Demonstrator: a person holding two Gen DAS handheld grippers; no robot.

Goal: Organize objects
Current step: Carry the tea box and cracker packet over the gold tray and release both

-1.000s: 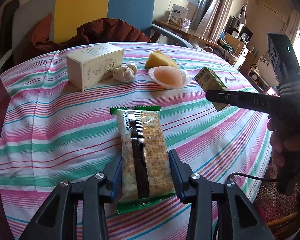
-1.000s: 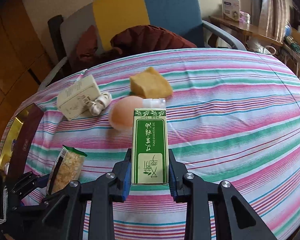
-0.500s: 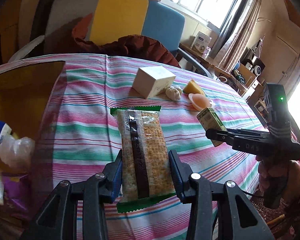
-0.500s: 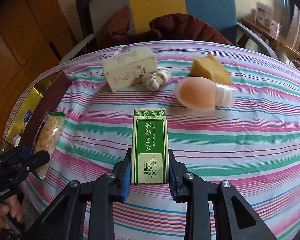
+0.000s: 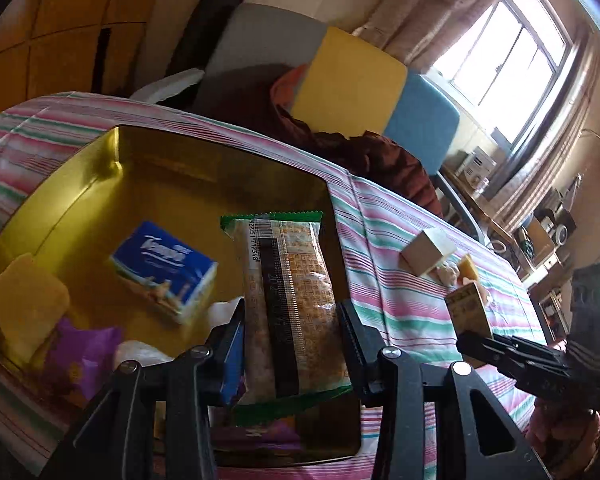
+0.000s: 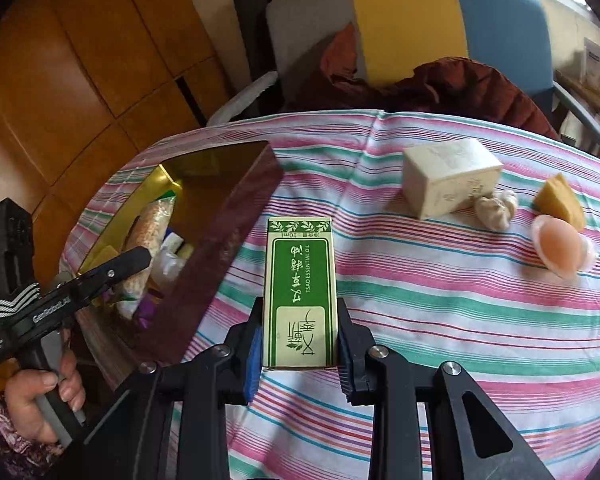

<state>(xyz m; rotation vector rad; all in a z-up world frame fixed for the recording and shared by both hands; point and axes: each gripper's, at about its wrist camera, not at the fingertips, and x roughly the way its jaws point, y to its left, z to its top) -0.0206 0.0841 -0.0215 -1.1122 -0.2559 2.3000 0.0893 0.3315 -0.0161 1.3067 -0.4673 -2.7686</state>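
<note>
My left gripper (image 5: pixel 292 344) is shut on a cracker packet (image 5: pixel 288 304) with green ends and holds it over the open gold-lined box (image 5: pixel 100 160). The packet (image 6: pixel 148 236) and the left gripper (image 6: pixel 140 256) also show in the right wrist view, over the box (image 6: pixel 228 208). My right gripper (image 6: pixel 300 344) is shut on a green essential oil carton (image 6: pixel 300 292) above the striped tablecloth, right of the box. The carton also shows in the left wrist view (image 5: pixel 470 312).
In the box lie a blue tissue pack (image 5: pixel 164 272), a yellow sponge (image 5: pixel 24 308) and a purple wrapper (image 5: pixel 84 352). On the cloth stand a white carton (image 6: pixel 448 176), garlic (image 6: pixel 496 208), a yellow block (image 6: pixel 560 200) and a pink cup (image 6: pixel 560 248). A chair (image 6: pixel 420 28) stands behind.
My left gripper has swung left with the cracker packet, from above the cloth to over the open box. My right gripper has followed leftward with the green carton.
</note>
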